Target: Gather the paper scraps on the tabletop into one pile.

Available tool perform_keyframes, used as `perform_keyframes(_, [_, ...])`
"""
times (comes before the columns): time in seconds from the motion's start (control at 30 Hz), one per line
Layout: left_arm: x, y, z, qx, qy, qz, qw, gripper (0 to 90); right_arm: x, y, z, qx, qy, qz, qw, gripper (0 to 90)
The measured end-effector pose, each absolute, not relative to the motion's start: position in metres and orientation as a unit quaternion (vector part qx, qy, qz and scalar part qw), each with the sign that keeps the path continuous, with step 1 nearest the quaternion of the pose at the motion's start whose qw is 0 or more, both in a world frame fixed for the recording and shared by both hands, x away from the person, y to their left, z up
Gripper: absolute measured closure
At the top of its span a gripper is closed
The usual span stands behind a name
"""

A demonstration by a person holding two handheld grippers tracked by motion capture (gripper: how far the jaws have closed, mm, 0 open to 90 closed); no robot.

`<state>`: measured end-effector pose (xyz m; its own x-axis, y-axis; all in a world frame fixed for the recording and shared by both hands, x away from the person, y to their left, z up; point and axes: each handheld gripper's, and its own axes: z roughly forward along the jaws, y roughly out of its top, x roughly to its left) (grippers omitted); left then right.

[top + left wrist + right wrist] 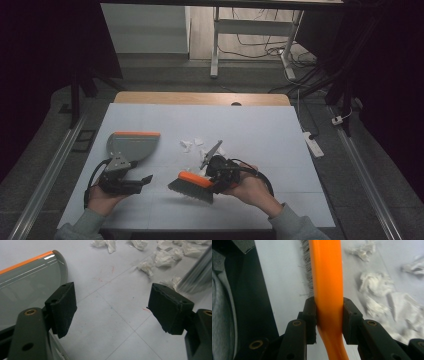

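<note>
One hand brush (pixel 191 186), one dustpan (pixel 131 145) and a loose scatter of crumpled white paper scraps (pixel 192 145), at least eight by the left gripper view's count, lie on a pale grey desk (pixel 260 130) marked with faint grid lines. The right tool (pixel 216 181) pinches the brush's orange handle (pixel 328 290) between its two black pads, pressed tight on either side; in the high view the brush sits near the middle of the desk's near edge, its long axis running roughly parallel to that edge, grey bristles (pixel 189 192) turned down and toward the person, the orange back uppermost and the head pointing toward the desk's left side. The left tool (pixel 142 181) rests by the near left corner with its pads spread wide and nothing between them, the bare desk showing in the gap. The grey dustpan with its orange lip (pixel 25 262) lies flat just beyond that tool, the orange lip toward the far edge. The paper scraps sit at mid-desk, between the dustpan and the brush and slightly beyond both. A wooden strip (pixel 200 98) borders the desk's far edge; behind it the dim room shows a grey floor, white desk legs (pixel 216 45), trailing cables (pixel 260 47) and a white power strip (pixel 314 144) on the floor off the right edge.
</note>
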<state>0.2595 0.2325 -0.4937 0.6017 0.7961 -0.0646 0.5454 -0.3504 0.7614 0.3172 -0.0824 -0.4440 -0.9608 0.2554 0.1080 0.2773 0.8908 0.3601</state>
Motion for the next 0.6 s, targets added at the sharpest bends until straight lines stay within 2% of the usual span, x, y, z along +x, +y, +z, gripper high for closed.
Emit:
perform_keyframes(0.23, [0.260,0.233,-0.494,0.805,0.418,0.161,0.388,23.8,0.321,-0.057,-0.459,-0.145,-0.974,-0.168,0.041,68.7])
perform_keyframes(0.4, [0.259,0.233,-0.494,0.805,0.417,0.162,0.390,23.8,0.337,-0.061,-0.459,-0.176,-0.975,-0.133,0.017,68.8])
perform_keyframes(0.6, [0.260,0.233,-0.494,0.805,0.417,0.161,0.390,23.8,0.358,-0.089,-0.451,-0.235,-0.965,-0.116,-0.030,68.7])
